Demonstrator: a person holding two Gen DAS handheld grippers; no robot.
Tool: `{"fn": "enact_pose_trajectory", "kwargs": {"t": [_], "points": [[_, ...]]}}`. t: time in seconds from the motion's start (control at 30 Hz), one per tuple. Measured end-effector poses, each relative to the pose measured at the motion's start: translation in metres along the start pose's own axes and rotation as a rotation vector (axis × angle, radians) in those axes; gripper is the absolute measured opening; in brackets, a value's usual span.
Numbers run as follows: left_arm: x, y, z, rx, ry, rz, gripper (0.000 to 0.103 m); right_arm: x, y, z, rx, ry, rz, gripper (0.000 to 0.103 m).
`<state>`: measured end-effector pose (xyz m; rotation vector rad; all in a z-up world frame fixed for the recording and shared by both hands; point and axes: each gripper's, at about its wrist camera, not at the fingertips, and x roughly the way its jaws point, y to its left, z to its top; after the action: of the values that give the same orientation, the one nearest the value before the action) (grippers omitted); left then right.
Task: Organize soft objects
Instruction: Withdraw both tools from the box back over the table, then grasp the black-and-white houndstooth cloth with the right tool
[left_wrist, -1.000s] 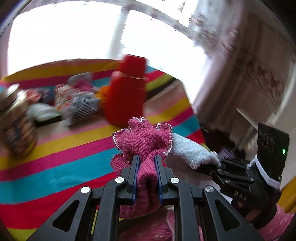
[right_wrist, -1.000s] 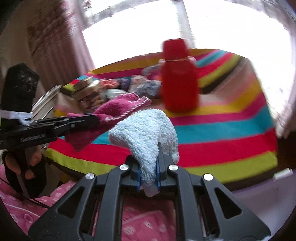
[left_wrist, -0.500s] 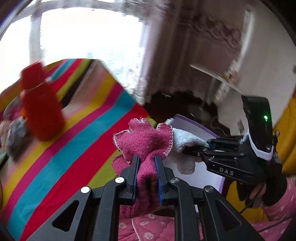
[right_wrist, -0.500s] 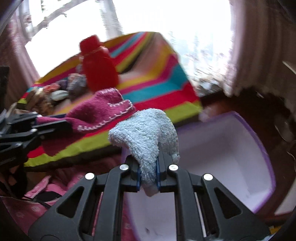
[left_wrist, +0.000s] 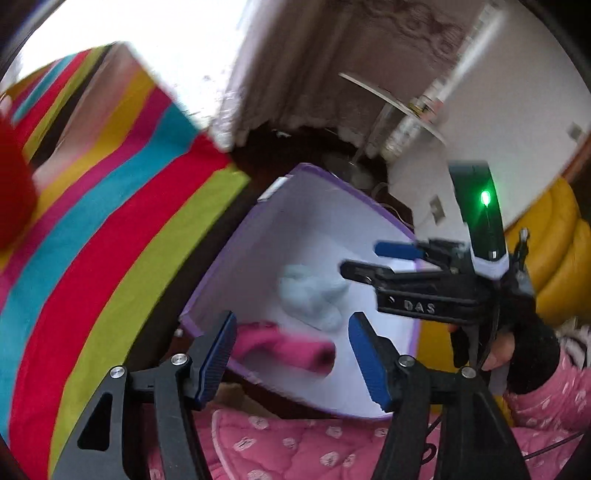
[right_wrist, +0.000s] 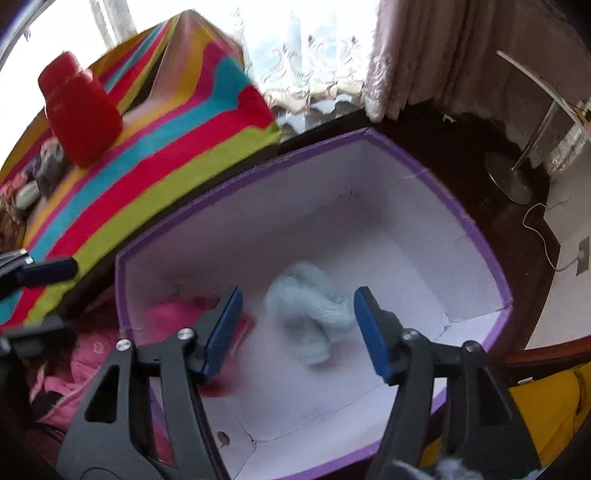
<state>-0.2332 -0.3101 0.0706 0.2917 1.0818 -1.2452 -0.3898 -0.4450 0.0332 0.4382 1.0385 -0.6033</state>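
A purple-rimmed box with a white inside (right_wrist: 476, 236) stands on the floor beside the striped table; it also shows in the left wrist view (left_wrist: 325, 177). A pale blue fluffy sock (right_wrist: 314, 306) (left_wrist: 314, 295) and a magenta sock (left_wrist: 284, 347) (right_wrist: 173, 314) are inside the box, blurred. My left gripper (left_wrist: 290, 356) is open and empty above the box's near side. My right gripper (right_wrist: 297, 328) is open and empty above the box; it also shows in the left wrist view (left_wrist: 384, 258).
A table with a bright striped cloth (right_wrist: 177, 147) is to the left, with a red bottle (right_wrist: 79, 110) and a pile of small soft items (right_wrist: 40, 173) on it. A yellow cushion (left_wrist: 554, 243) is at the right. A lamp stand (right_wrist: 509, 177) is on the dark floor behind.
Both grippers swung from the table to over the box and opened. The magenta sock left the left gripper and the blue sock left the right gripper; both now lie in the box.
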Motion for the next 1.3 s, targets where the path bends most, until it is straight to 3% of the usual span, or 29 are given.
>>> {"fn": "enact_pose_trajectory", "kwargs": {"t": [0.2,0.3,0.37,0.43,0.53,0.63,0.73,0.8,0.87,0.93,1.0,1.1,1.23,1.3], "points": [[-0.035,0.061,-0.019,-0.160,-0.089,0.113,0.064,0.064,0.049,0.016,-0.222,0.086,0.136,0.068],[-0.056,0.088,-0.033,-0.203,-0.129,0.167,0.064,0.101,0.078,0.026,-0.325,0.170,0.177,0.068],[-0.069,0.099,-0.044,-0.221,-0.158,0.207,0.064,0.113,0.107,0.026,-0.437,0.215,0.264,0.067],[-0.084,0.117,-0.057,-0.254,-0.195,0.251,0.064,0.114,0.127,0.026,-0.497,0.225,0.331,0.047],[-0.104,0.147,-0.078,-0.344,-0.244,0.275,0.065,0.105,0.151,0.026,-0.518,0.265,0.480,0.044],[-0.115,0.181,-0.093,-0.443,-0.277,0.290,0.065,0.097,0.176,0.022,-0.597,0.267,0.395,0.044],[-0.126,0.210,-0.111,-0.517,-0.297,0.355,0.068,0.079,0.168,0.033,-0.542,0.296,0.316,0.048],[-0.133,0.230,-0.123,-0.567,-0.308,0.449,0.077,0.043,0.171,0.039,-0.623,0.224,0.203,0.051],[-0.141,0.252,-0.135,-0.603,-0.312,0.553,0.082,0.008,0.181,0.041,-0.709,0.139,0.190,0.062],[-0.146,0.275,-0.144,-0.668,-0.308,0.661,0.083,-0.028,0.204,0.047,-0.776,0.032,0.241,0.077],[-0.146,0.299,-0.149,-0.734,-0.279,0.704,0.084,-0.049,0.234,0.056,-0.822,-0.090,0.330,0.086],[-0.151,0.316,-0.151,-0.744,-0.297,0.780,0.085,-0.052,0.288,0.067,-0.801,-0.221,0.439,0.092],[-0.152,0.322,-0.156,-0.710,-0.309,0.820,0.087,-0.003,0.377,0.099,-0.639,-0.172,0.559,0.092],[-0.151,0.322,-0.158,-0.695,-0.308,0.798,0.098,0.028,0.419,0.111,-0.569,-0.141,0.572,0.092]]}}
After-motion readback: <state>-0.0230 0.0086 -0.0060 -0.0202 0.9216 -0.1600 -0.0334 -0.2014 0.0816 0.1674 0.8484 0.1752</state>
